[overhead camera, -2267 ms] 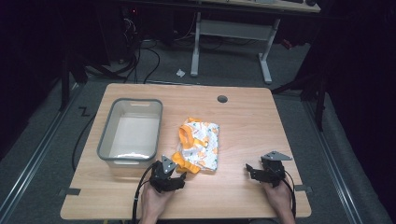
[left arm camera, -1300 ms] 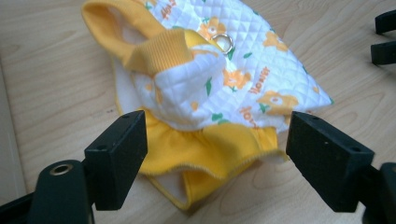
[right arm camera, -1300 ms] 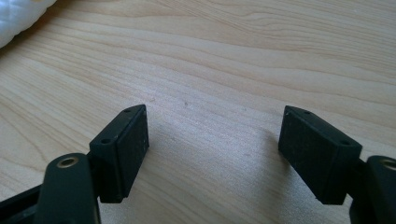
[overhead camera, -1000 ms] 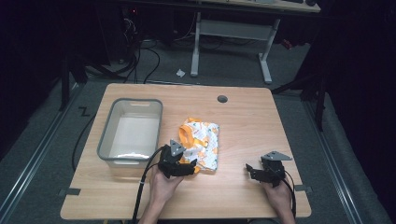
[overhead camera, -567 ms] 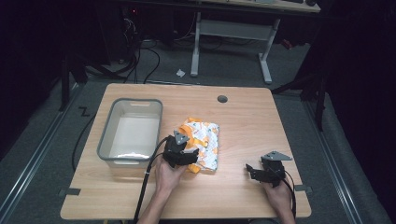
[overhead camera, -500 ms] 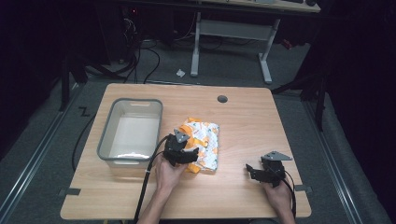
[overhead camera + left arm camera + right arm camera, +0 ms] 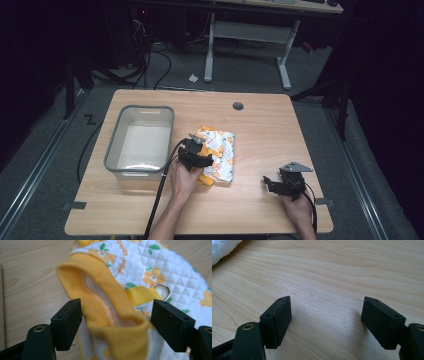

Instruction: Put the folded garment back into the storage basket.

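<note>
A white quilted garment (image 7: 220, 152) with yellow flowers and orange ribbed trim lies in the middle of the table. My left gripper (image 7: 196, 154) is over its near left part, open. In the left gripper view the orange ribbed hem (image 7: 112, 312) bulges up between the two spread jaws of the left gripper (image 7: 116, 320), and a metal ring (image 7: 160, 291) on a yellow strap lies just beyond. My right gripper (image 7: 280, 182) rests near the table's front right, open, with only bare wood between the jaws of the right gripper (image 7: 327, 320). A white corner of the garment (image 7: 223, 247) shows at top left.
A grey-rimmed clear plastic bin (image 7: 116, 150) stands left of the garment, close to my left hand. A round cable hole (image 7: 238, 106) sits near the far edge of the wooden table (image 7: 280, 130). Cables trail from both grippers toward the front edge.
My left gripper has moved forward from the front edge onto the garment's near left part. The right gripper has stayed in place.
</note>
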Demonstrator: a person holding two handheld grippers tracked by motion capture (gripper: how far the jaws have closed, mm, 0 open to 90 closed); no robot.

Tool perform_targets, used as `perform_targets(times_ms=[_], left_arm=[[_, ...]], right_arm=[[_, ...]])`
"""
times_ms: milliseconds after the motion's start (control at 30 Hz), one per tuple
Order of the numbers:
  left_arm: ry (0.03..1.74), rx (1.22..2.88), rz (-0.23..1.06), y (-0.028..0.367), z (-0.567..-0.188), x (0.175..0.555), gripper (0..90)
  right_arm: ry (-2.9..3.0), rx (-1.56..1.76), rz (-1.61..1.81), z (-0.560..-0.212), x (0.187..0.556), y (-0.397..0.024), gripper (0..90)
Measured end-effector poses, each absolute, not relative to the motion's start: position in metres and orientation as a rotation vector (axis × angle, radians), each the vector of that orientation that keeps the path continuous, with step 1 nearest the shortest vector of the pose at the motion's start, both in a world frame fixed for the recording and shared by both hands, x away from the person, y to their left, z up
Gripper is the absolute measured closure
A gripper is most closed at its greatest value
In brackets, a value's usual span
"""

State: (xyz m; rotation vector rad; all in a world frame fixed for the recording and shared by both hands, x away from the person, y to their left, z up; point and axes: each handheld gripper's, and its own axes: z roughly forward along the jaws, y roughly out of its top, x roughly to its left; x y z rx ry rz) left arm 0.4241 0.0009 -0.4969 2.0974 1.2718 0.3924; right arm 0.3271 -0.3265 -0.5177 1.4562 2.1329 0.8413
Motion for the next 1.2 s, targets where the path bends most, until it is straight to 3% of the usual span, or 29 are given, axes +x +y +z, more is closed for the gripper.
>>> perform_targets(times_ms=[267, 567, 633, 667, 767, 833, 933, 1200], left_arm=[[1.367, 2.101, 0.346, 0.006, -0.513, 0.432, 20.5], [1.36, 2.099, 0.366, 0.006, -0.516, 0.43, 19.8], [1.336, 2.103, 0.358, 0.005, -0.515, 0.429, 32.2], [1.315, 2.11, 0.355, 0.004, -0.514, 0.428, 32.2], [1.286, 2.113, 0.334, 0.003, -0.513, 0.426, 47.7], [1.275, 2.113, 0.321, 0.003, -0.513, 0.426, 51.6], [1.26, 2.105, 0.272, 0.004, -0.512, 0.428, 65.2], [1.251, 2.074, 0.202, 0.007, -0.512, 0.43, 75.2]], right_arm=[[2.133, 1.459, 0.843, -0.518, 0.327, -0.326, 24.7], [2.133, 1.459, 0.843, -0.518, 0.327, -0.326, 24.7], [2.133, 1.459, 0.843, -0.518, 0.327, -0.326, 24.7], [2.133, 1.459, 0.843, -0.518, 0.327, -0.326, 24.7], [2.132, 1.459, 0.842, -0.518, 0.327, -0.326, 24.7], [2.133, 1.459, 0.843, -0.518, 0.327, -0.326, 24.7], [2.133, 1.458, 0.843, -0.518, 0.327, -0.326, 24.7], [2.133, 1.459, 0.842, -0.518, 0.327, -0.326, 24.7]])
